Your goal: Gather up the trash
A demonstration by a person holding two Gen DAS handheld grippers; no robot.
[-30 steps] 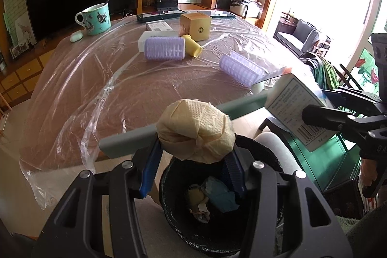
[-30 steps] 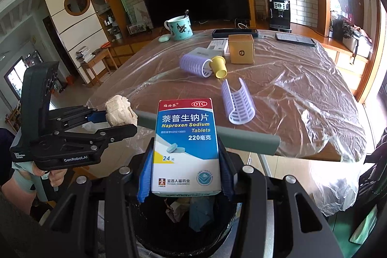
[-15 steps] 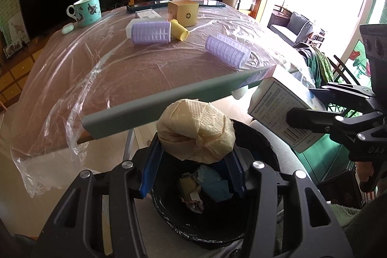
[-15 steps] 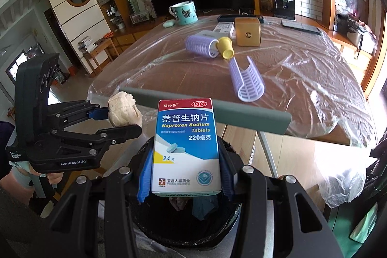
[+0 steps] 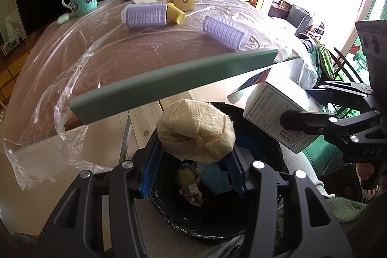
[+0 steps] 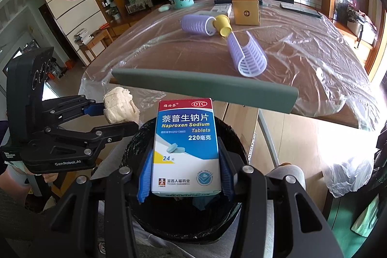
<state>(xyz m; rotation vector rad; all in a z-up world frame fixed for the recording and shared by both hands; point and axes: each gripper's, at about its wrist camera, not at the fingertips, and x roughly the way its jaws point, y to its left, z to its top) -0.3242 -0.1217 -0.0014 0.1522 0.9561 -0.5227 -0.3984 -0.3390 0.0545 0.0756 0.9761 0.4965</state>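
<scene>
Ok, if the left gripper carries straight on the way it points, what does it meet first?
Most likely the rubbish lying in the black bin: the left gripper, shut on the paper wad, points down into the bin's opening. Depth is hard to judge.

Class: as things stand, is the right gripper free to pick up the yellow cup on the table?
Probably not: the right gripper is shut on a medicine box over the bin; the yellow cup lies across the table.

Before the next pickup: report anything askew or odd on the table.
Two purple ribbed rollers and a yellow cup lie toppled on the plastic-covered table; the cup touches one roller's open end. Nothing looks spilled or broken.
</scene>
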